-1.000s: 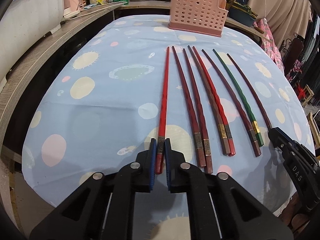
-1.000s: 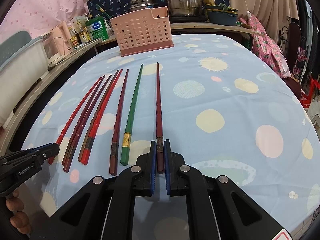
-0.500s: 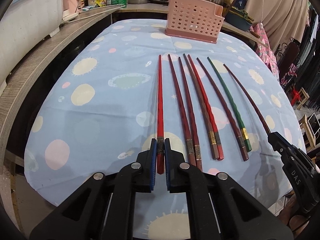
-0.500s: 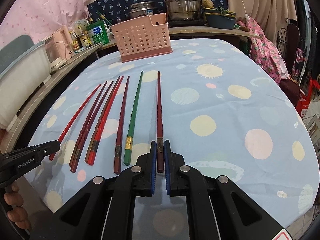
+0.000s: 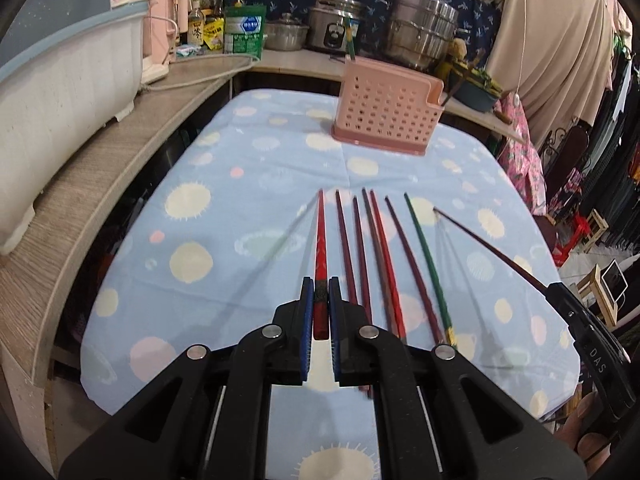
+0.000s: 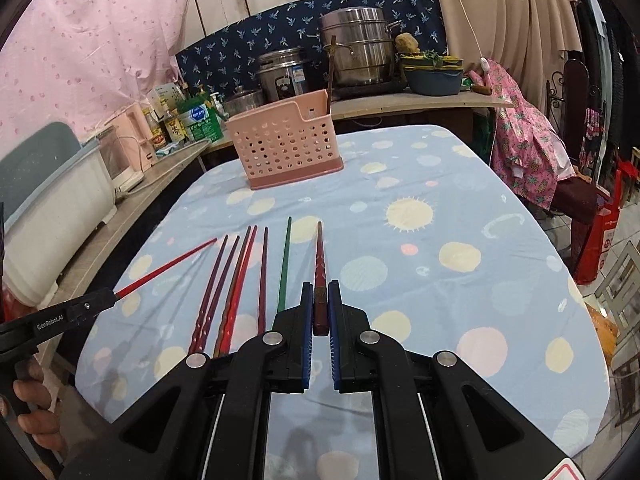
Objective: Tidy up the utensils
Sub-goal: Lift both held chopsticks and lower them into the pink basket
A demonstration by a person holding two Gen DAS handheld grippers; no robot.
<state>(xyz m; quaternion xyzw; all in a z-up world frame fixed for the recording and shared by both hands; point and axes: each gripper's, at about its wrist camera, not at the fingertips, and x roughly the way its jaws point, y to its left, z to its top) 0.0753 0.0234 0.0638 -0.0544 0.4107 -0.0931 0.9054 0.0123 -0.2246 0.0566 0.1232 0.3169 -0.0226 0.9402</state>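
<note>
The left tongs (image 5: 320, 307) are clamped on a bright red chopstick (image 5: 321, 236) and the right tongs (image 6: 320, 309) on a dark red chopstick (image 6: 319, 256), both lifted off the counter (image 6: 460, 216) short of the pink basket (image 6: 286, 144), six chopsticks (image 5: 384, 256) lying between them.

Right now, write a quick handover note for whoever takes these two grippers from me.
Left hand-held gripper: shut on the bright red chopstick, lifted off the cloth.
Right hand-held gripper: shut on a dark red chopstick, also lifted.
On the blue tablecloth: six chopsticks lie side by side, five reddish and the green chopstick.
Pink basket stands at the far end of the table, with at least one utensil in it.
Done: both outer chopsticks picked up.
Left: probably carry both to the basket, then clear the six.
</note>
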